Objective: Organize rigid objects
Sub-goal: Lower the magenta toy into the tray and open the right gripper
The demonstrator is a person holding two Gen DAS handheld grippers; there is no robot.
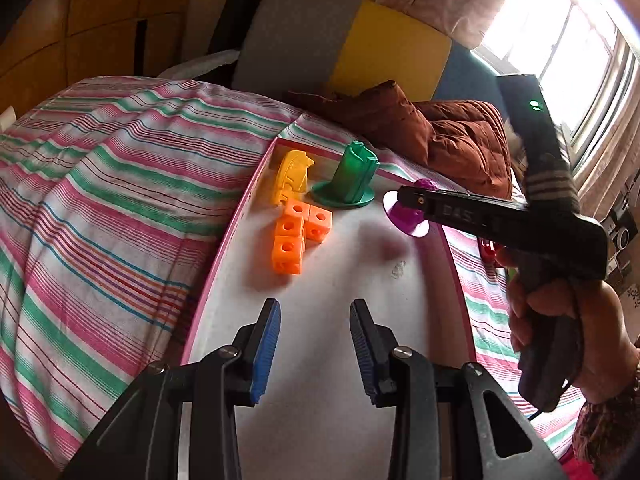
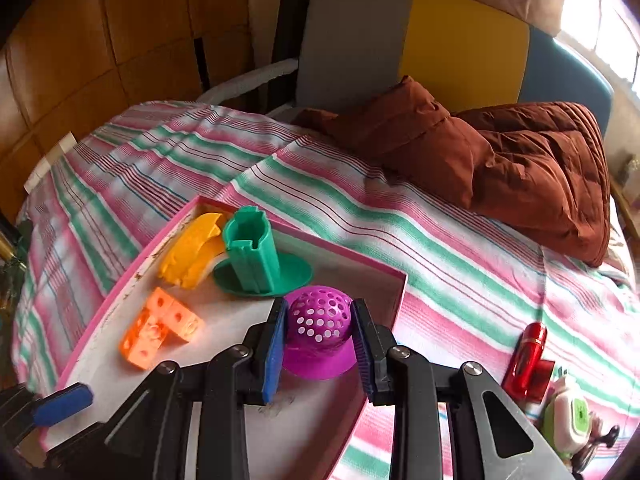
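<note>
**Purple dome held at the tray's right edge**

Plainly, the right gripper [image 2: 319,336] had its blue pads [image 2: 275,354] pressed against both sides of the purple dome [image 2: 318,330], jaws closed about halfway on it. The dome sat upright, its perforated cap up and its flared skirt down, over the white floor of the tray [image 2: 394,292], near the tray's right wall and far-right corner. In the left wrist view the dome [image 1: 404,216] showed at that same right rim, partly hidden behind the right gripper's black body [image 1: 500,220].

The left gripper [image 1: 315,346] hung over the tray's near end with its jaws apart and nothing between them. Bare white floor [image 1: 352,264] lay ahead of it, between the toys at the far end and the near edge.

Along the far wall stood the green cup [image 2: 252,252], upright on its round base, mouth up. Just beside it on the left lay the yellow arch [image 2: 194,250], its long axis running from the far corner toward the near left. Nearer, by the left wall, the orange blocks [image 2: 160,330] formed an L, the longer leg running roughly along that wall.

Outside the tray, on the striped sheet [image 2: 460,264], a red toy [image 2: 528,360] lay to the right, well apart from the dome, its long axis pointing away from the camera.
</note>
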